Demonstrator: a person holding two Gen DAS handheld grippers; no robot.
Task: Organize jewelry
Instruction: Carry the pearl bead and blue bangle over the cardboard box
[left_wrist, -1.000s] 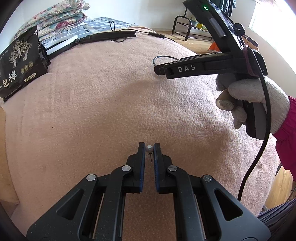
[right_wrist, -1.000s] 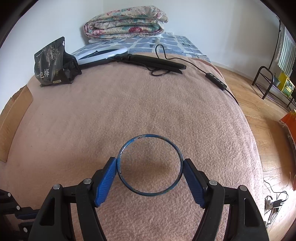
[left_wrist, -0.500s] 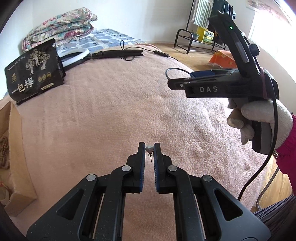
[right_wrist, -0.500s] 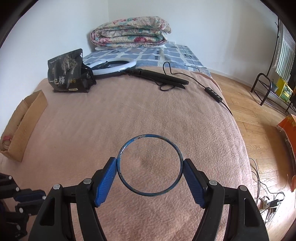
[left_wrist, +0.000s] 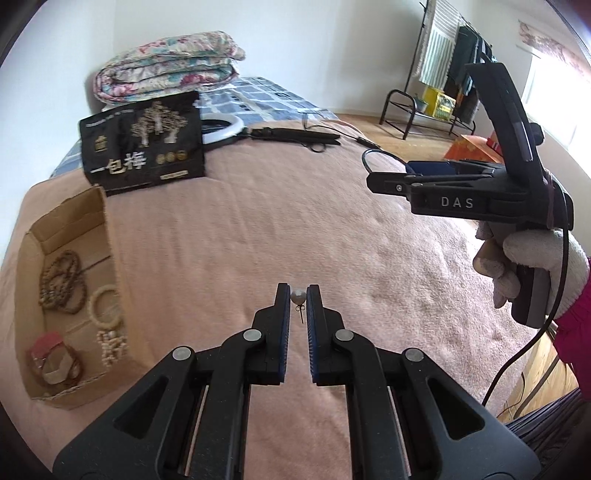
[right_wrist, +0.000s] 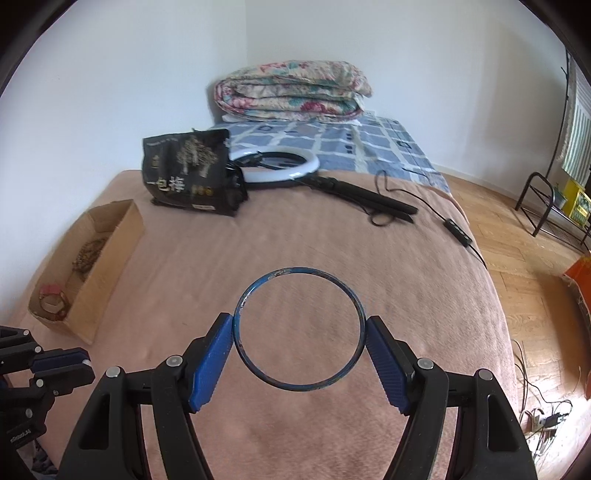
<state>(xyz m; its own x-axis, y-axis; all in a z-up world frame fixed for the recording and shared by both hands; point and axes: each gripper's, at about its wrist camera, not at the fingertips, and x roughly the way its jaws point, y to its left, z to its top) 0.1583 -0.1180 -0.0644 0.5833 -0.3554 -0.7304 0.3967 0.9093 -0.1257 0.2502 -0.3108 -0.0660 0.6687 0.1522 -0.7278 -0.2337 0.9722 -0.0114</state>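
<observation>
My left gripper (left_wrist: 297, 291) is shut on a small pearl stud earring (left_wrist: 297, 296), held above the pink blanket (left_wrist: 258, 229) with its pin hanging down. My right gripper (right_wrist: 300, 325) is shut on a thin blue bangle (right_wrist: 299, 270), its pads pressing the ring's two sides. In the left wrist view that gripper (left_wrist: 384, 181) hovers at the right in a white-gloved hand (left_wrist: 535, 258). A cardboard box (left_wrist: 92, 210) on the bed's left holds several bead bracelets (left_wrist: 62, 280); it also shows in the right wrist view as the box (right_wrist: 110, 236).
A black snack bag (right_wrist: 184, 173), a white ring light (right_wrist: 280, 166) with its black stand and cable (right_wrist: 458, 232), and a folded floral quilt (right_wrist: 291, 88) lie at the bed's far end. The bed drops off at the right to a wood floor (right_wrist: 535, 280).
Both grippers have risen and drawn back from the blanket, each keeping its grip. The cardboard box with bracelets has come into view at the left.
</observation>
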